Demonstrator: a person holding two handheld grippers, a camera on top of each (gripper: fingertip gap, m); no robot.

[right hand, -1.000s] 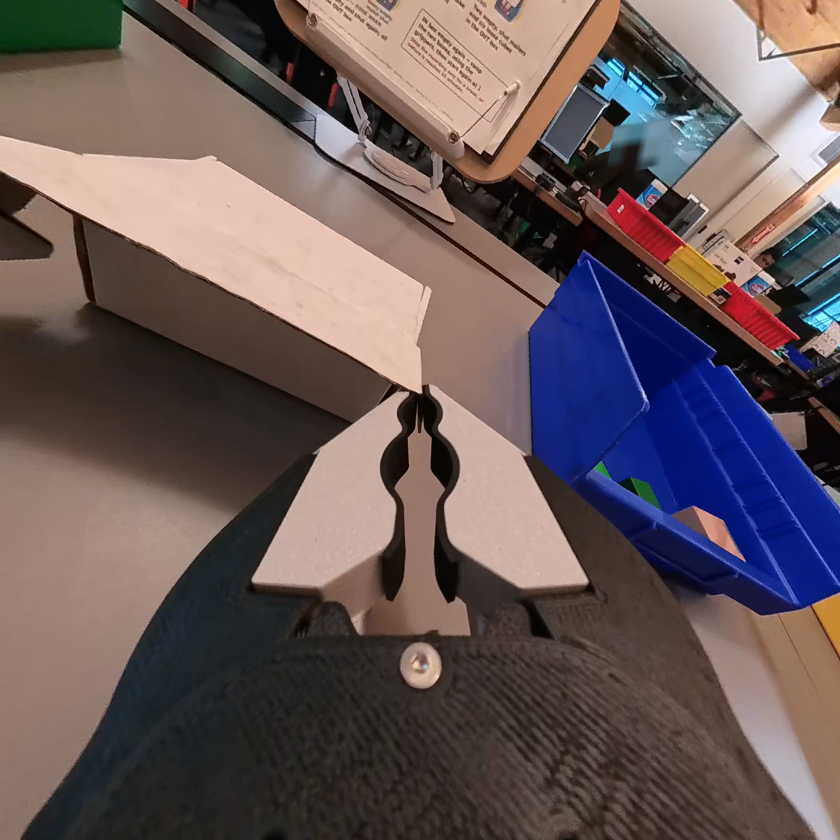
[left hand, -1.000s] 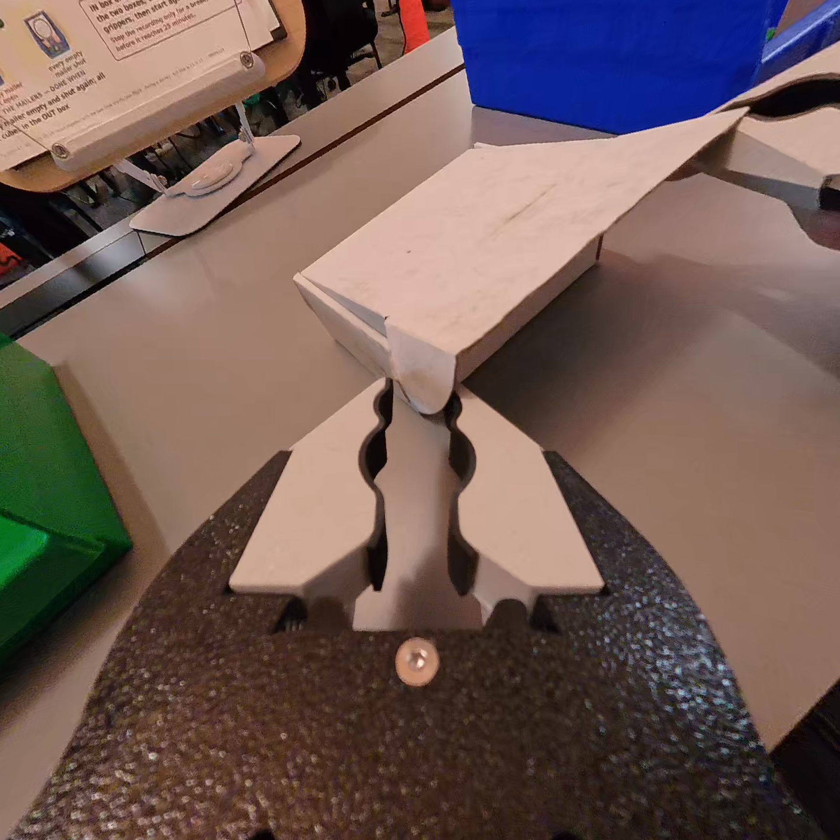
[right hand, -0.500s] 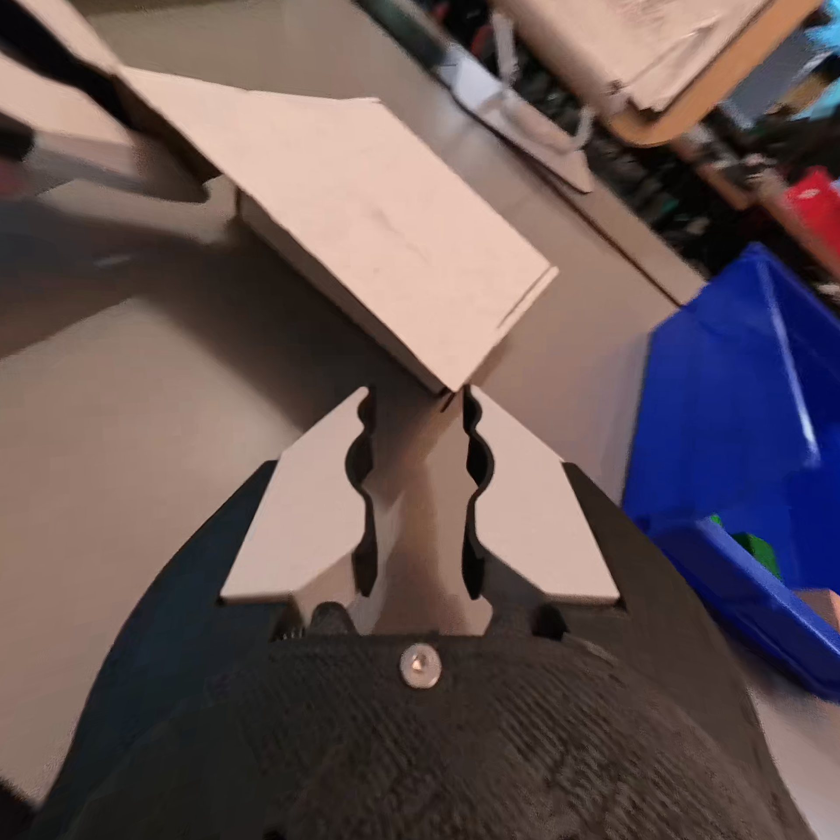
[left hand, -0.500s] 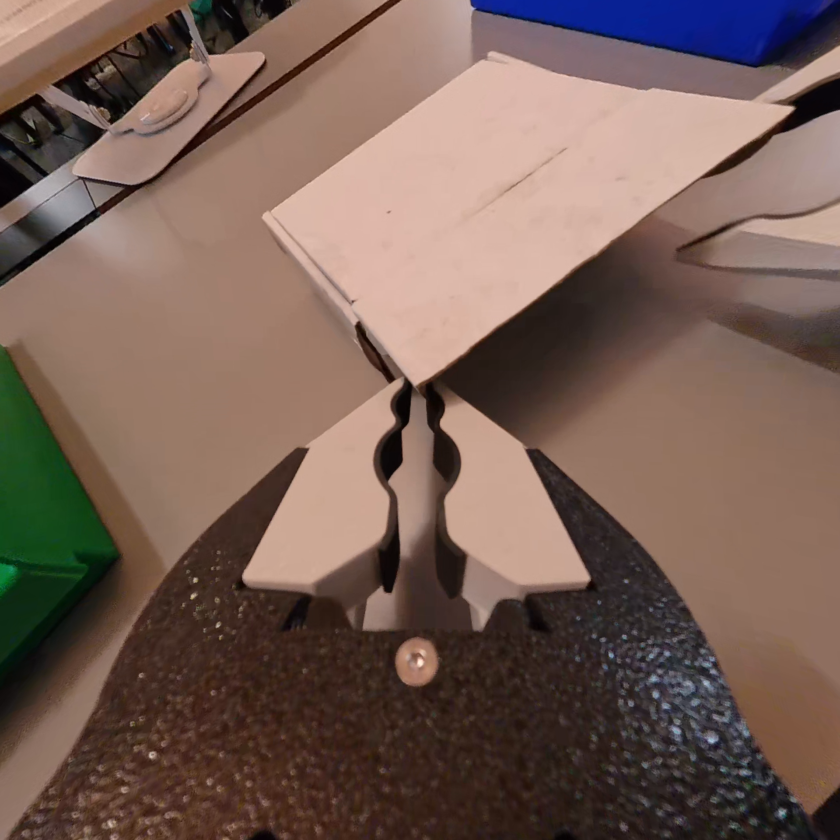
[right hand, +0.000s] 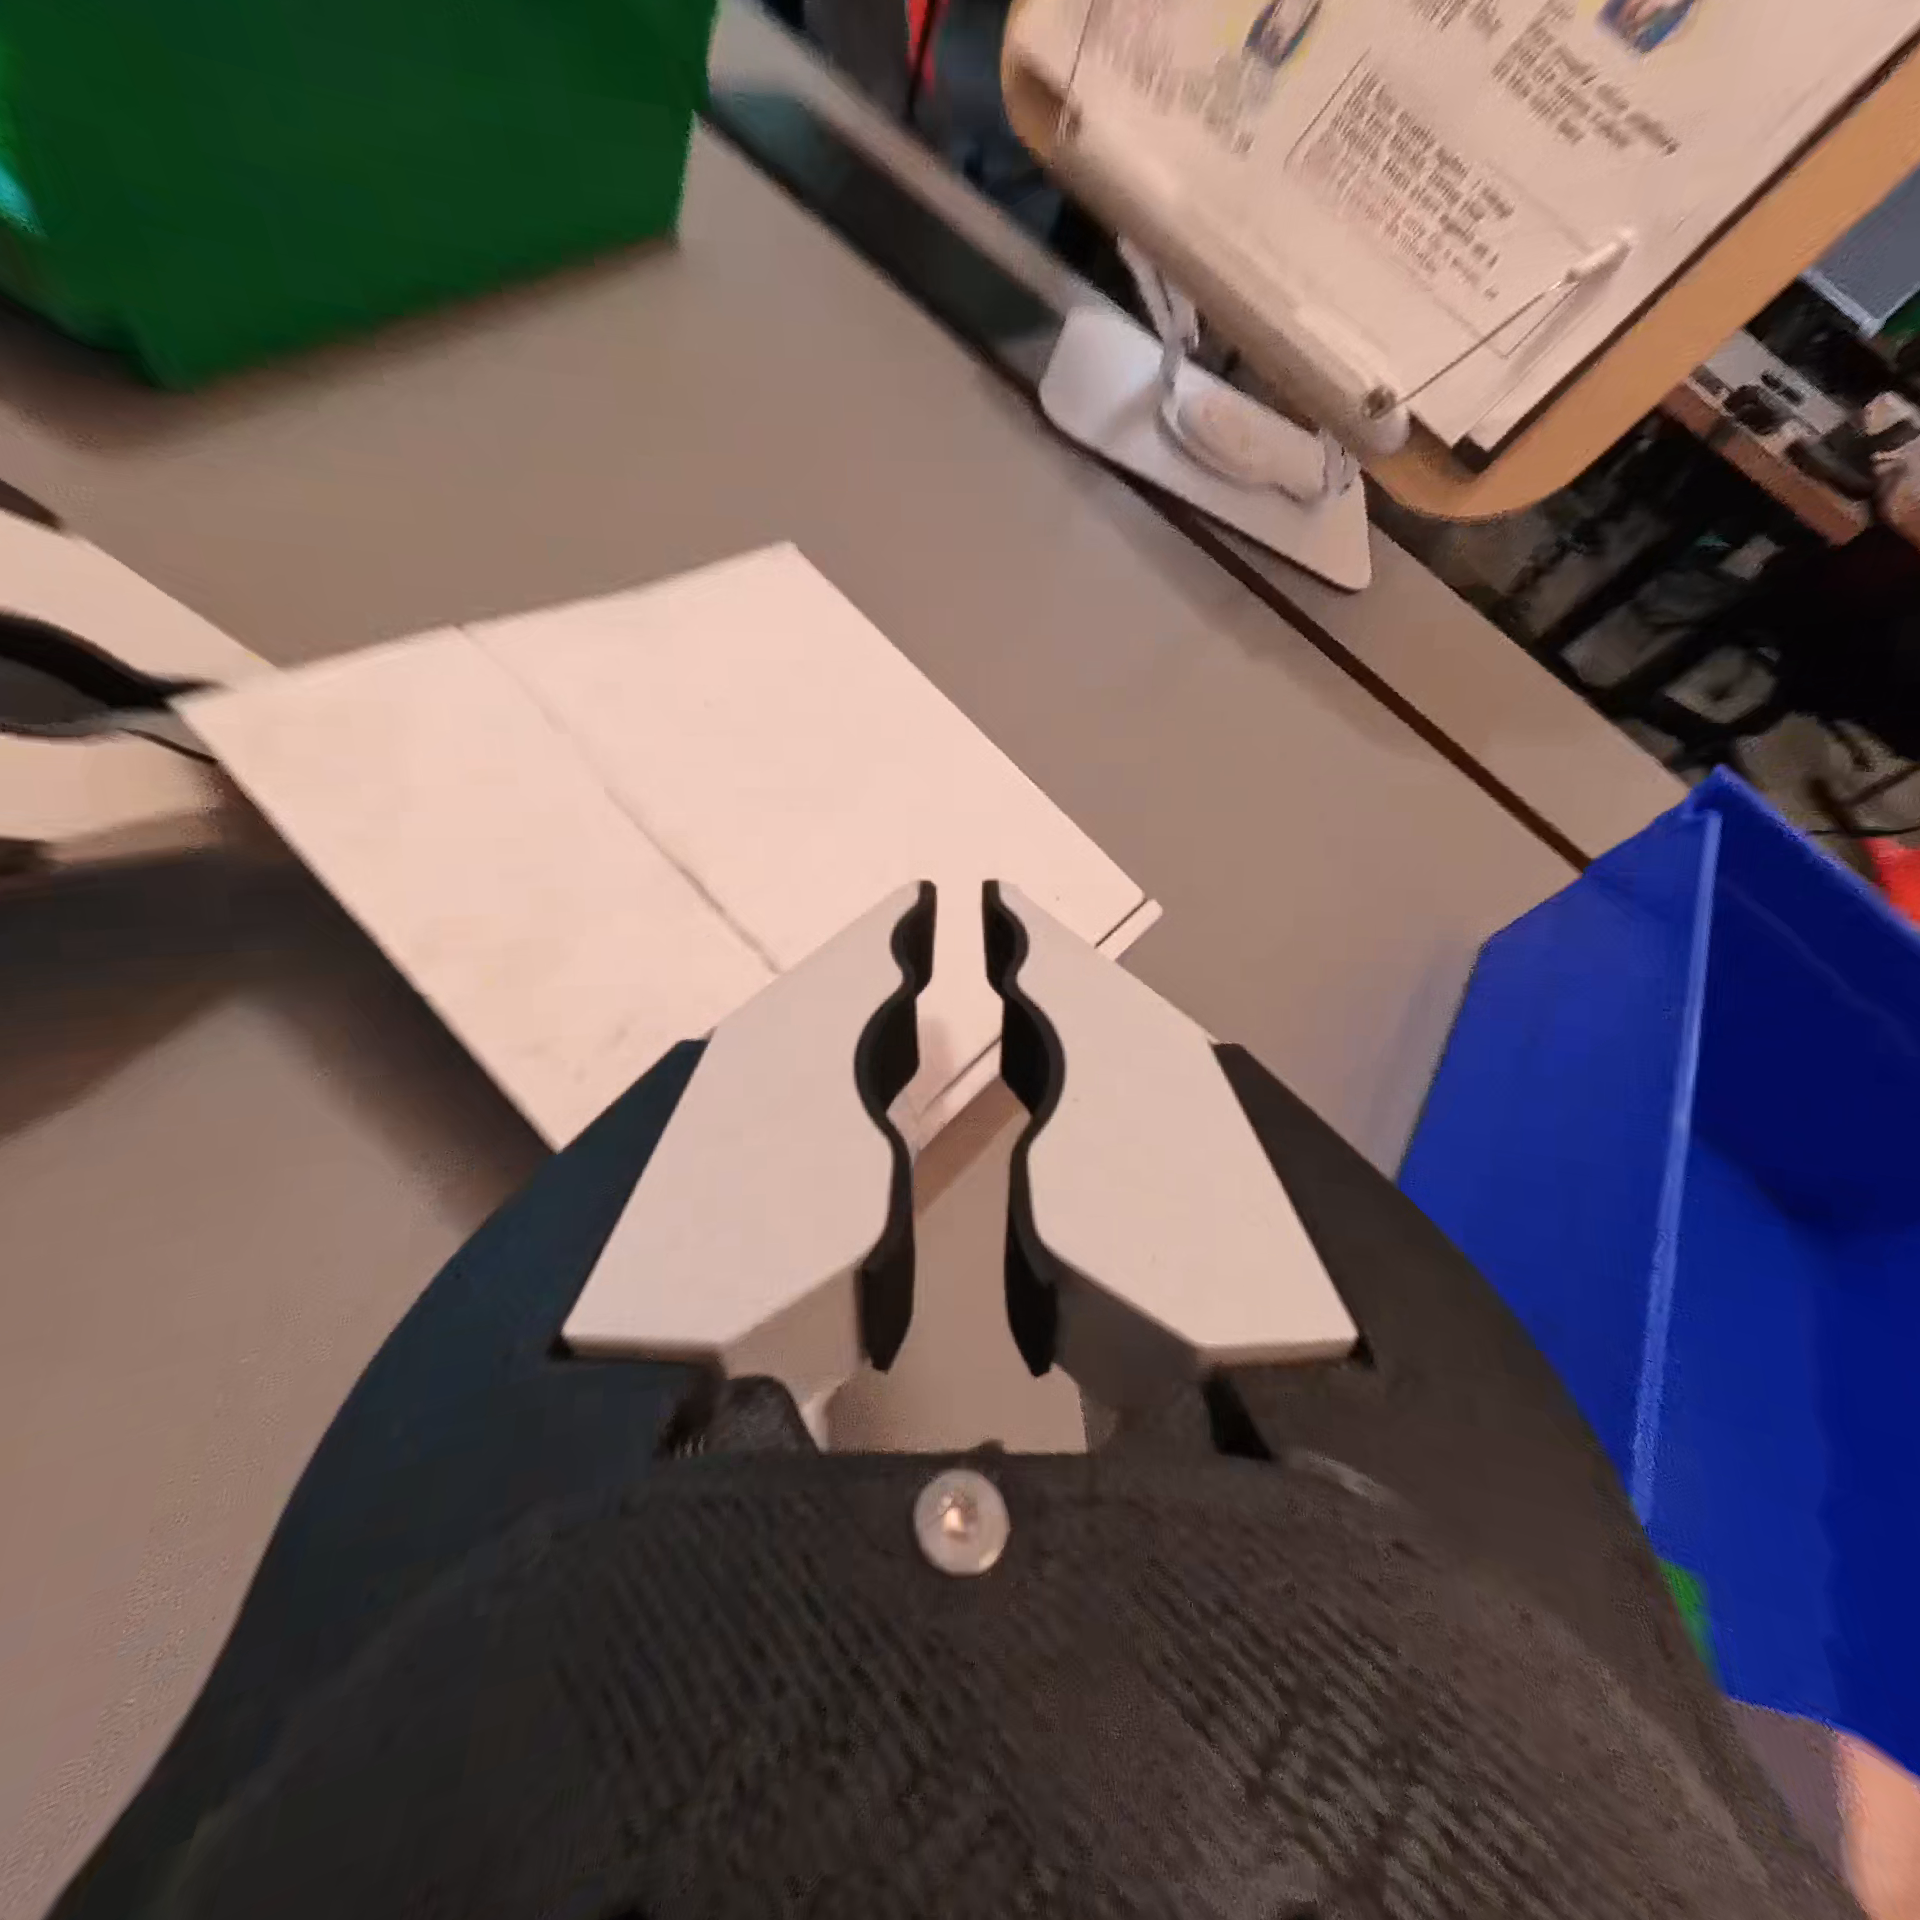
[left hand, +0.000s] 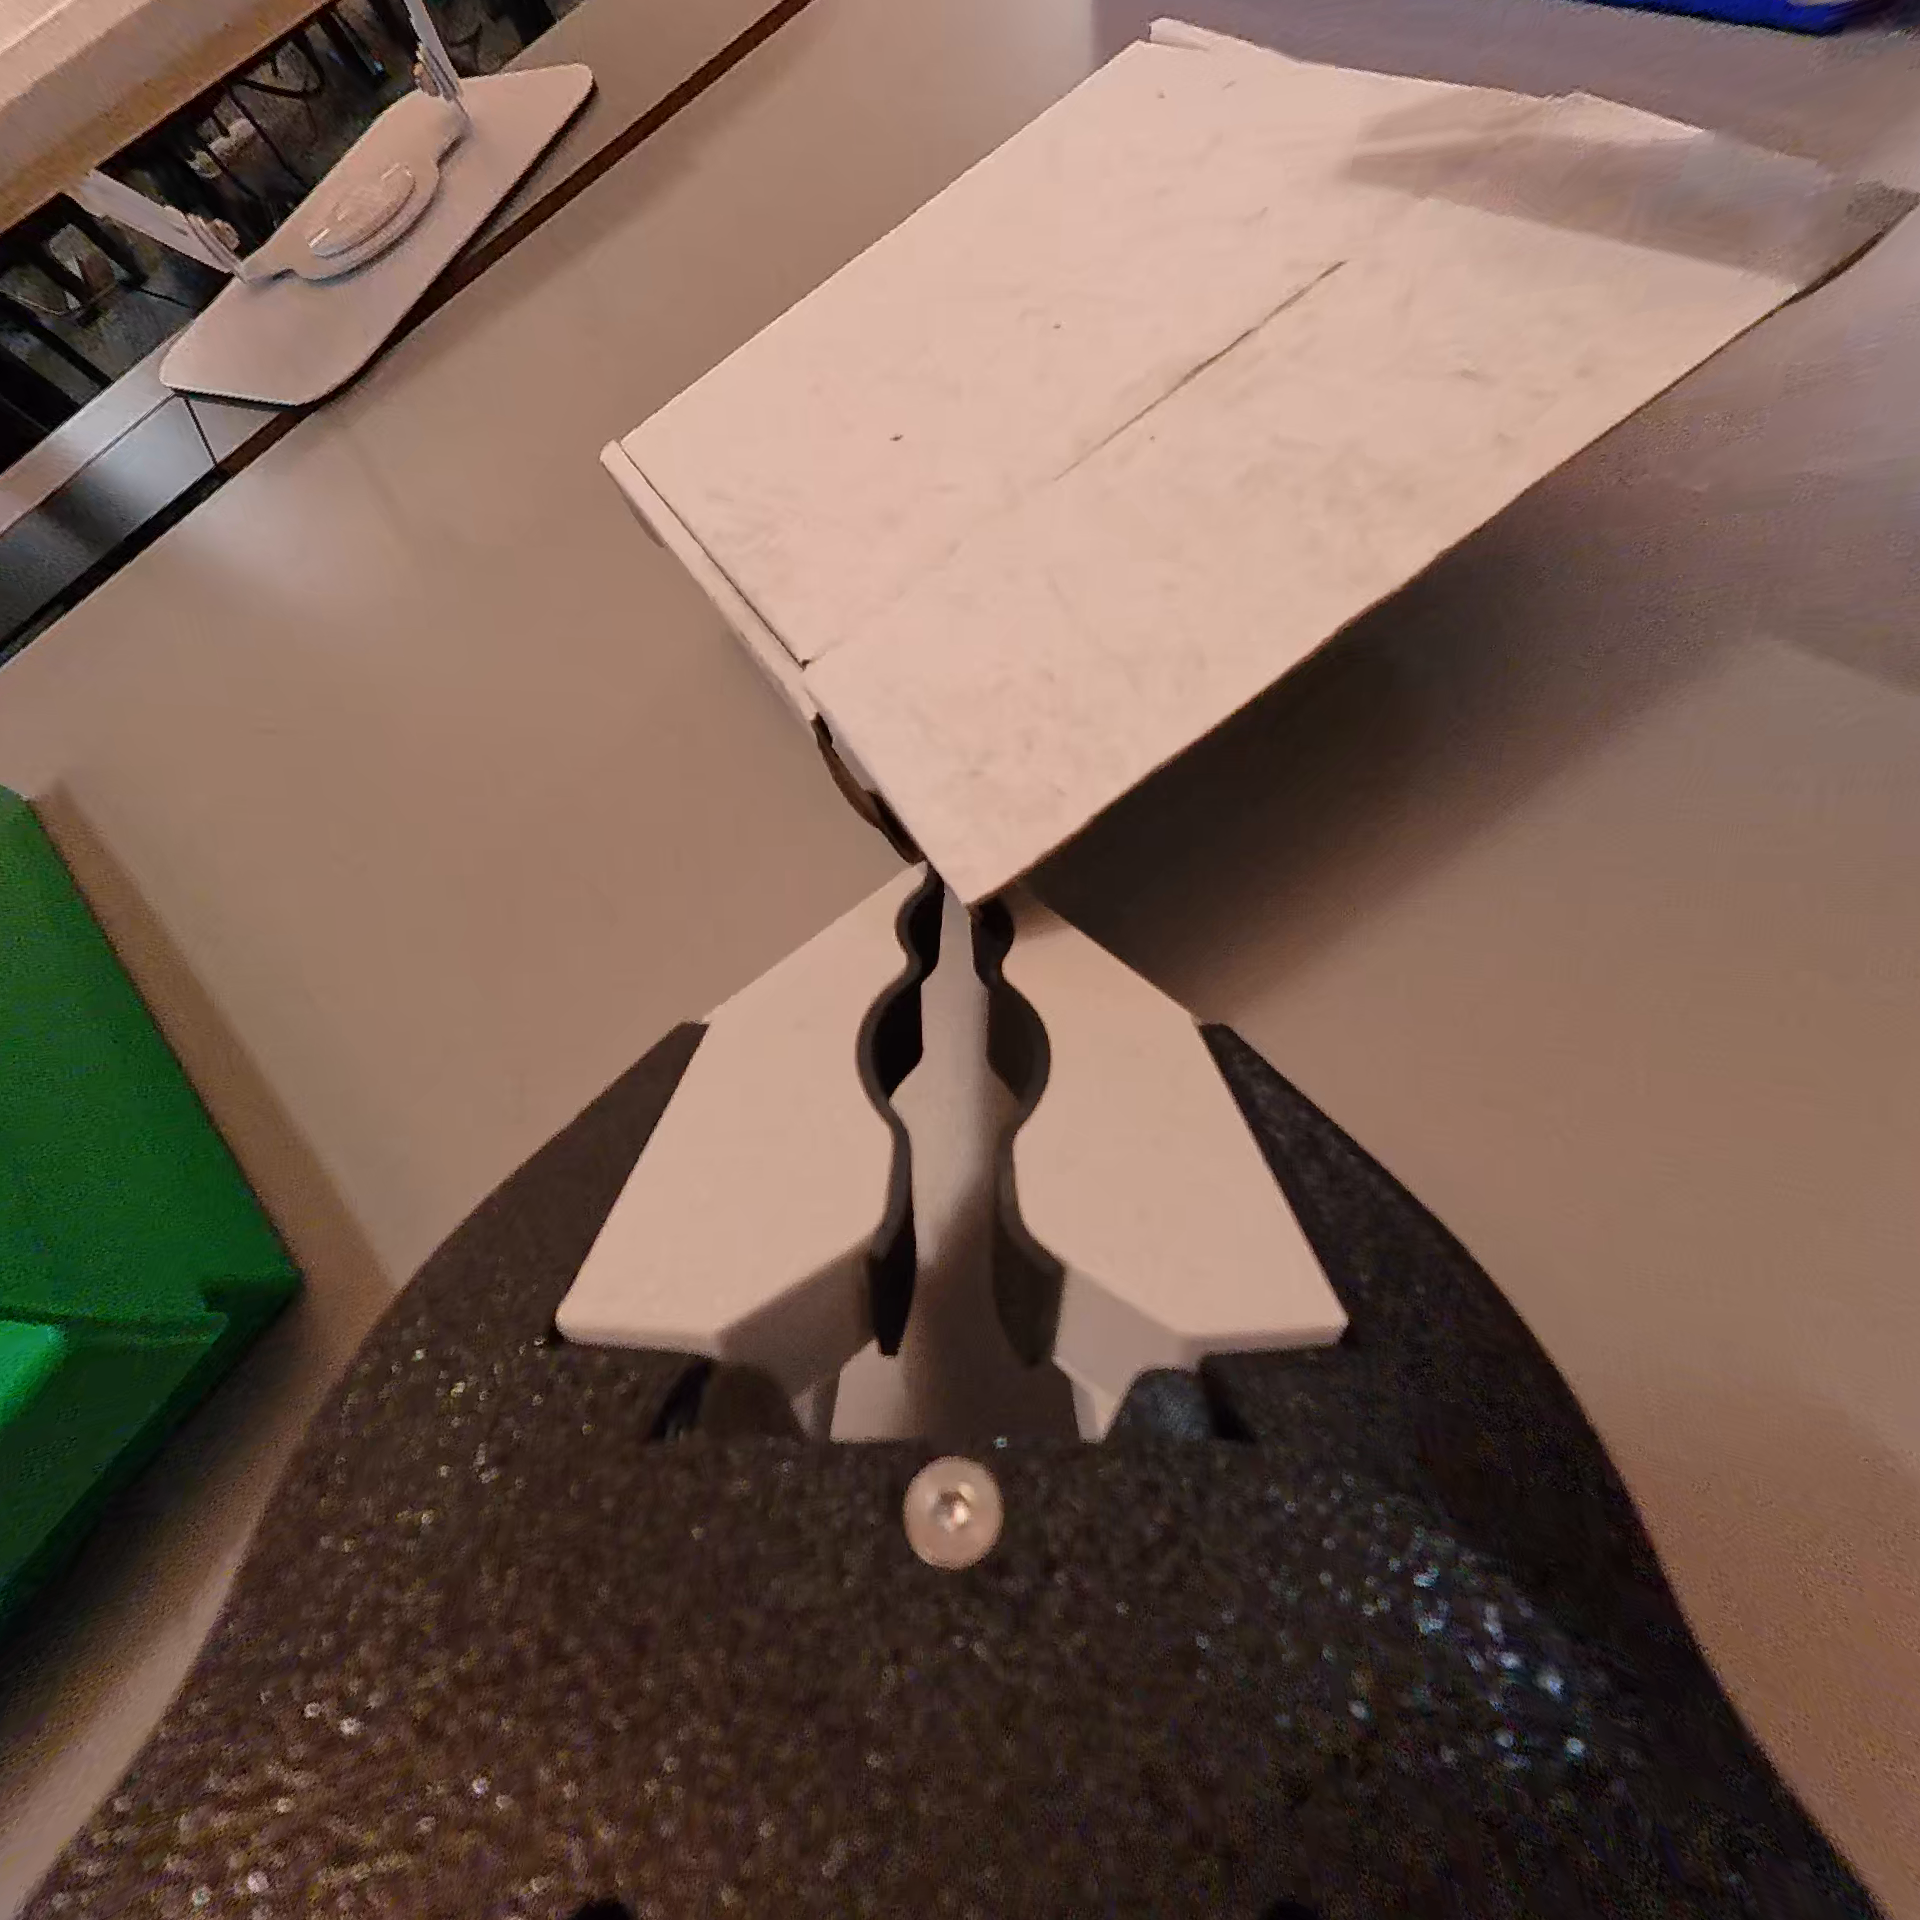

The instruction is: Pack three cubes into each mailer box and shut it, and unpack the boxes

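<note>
Now I see my left gripper (left hand: 951,902) pinching the white mailer box (left hand: 1091,499) flap corner above the tabletop (left hand: 416,727); my right gripper (right hand: 958,891) hovers slightly parted, holding nothing.

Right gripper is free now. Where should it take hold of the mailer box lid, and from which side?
Grip the lid of the mailer box at its free front flap, at the corner nearest the right gripper, coming in edge-on from the blue bin side. The flap is thin, flat card jutting past the box wall, so narrow jaws can pinch it. The left gripper already pinches the opposite corner.
</note>
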